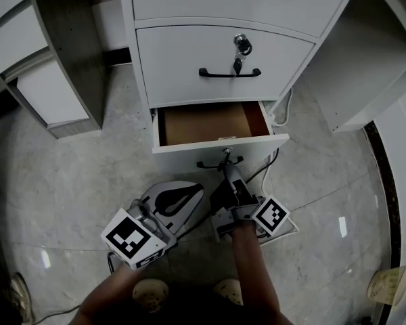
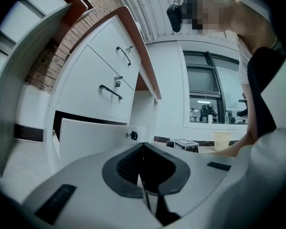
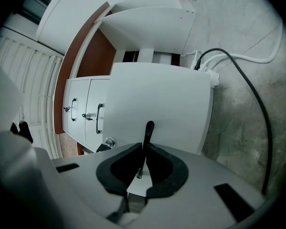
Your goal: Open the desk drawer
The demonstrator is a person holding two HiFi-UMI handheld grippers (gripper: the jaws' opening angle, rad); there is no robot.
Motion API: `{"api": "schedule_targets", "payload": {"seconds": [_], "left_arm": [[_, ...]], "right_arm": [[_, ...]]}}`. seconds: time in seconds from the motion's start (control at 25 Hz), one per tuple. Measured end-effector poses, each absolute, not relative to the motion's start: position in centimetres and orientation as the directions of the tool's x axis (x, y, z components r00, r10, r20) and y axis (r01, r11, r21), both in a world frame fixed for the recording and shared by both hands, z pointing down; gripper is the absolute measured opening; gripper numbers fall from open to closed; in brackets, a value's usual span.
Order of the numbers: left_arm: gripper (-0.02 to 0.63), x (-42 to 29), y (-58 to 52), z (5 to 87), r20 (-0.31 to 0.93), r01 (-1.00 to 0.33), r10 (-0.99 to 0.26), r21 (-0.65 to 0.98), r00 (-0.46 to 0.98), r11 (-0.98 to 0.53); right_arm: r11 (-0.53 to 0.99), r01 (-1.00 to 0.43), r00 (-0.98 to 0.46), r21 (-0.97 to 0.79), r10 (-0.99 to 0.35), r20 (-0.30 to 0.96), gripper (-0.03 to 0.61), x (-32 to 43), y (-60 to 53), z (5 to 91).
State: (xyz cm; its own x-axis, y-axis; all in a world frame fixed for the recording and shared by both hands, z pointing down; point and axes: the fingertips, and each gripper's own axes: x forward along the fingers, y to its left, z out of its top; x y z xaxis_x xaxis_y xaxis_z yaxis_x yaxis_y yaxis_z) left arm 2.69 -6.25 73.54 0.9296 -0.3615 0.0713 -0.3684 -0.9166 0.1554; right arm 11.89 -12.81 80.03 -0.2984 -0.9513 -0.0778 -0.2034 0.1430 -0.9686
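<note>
Right tool (image 3: 143, 151) pinches the drawer handle (image 3: 148, 130); pull level toward 6 o'clock. Left tool (image 2: 143, 147) sits closed, empty.

Floor (image 1: 54, 175): grey marbled tile, glossy, small light reflections; white shelf unit (image 1: 51, 100) at left with a grey wood-grain side panel (image 1: 68, 53); desk (image 2: 145, 66) white, reddish-brown top edge; brick wall (image 2: 50, 61) behind it; dark-framed window (image 2: 214, 99) in a white wall; white slatted ceiling (image 2: 143, 4); white power strip (image 3: 209, 75) and black cable (image 3: 250, 94) on the floor.

Your left hand-held gripper (image 2: 143, 146): pale grey shell, black pads.
Your right hand-held gripper (image 3: 144, 149): same colours.
Your marker cubes (image 1: 132, 240): white, black squares.
</note>
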Motion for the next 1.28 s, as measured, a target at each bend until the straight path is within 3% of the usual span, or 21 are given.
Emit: {"api": "schedule_targets", "payload": {"seconds": [1.28], "left_arm": [[0.009,3.6,-5.7,72.0,0.033,-0.357,-0.356,0.155,0.934,-0.921]], "right_arm": [[0.142,-0.197,-0.283,-0.97,-0.956,-0.083,0.038,11.9,-9.6,81.1]]}}
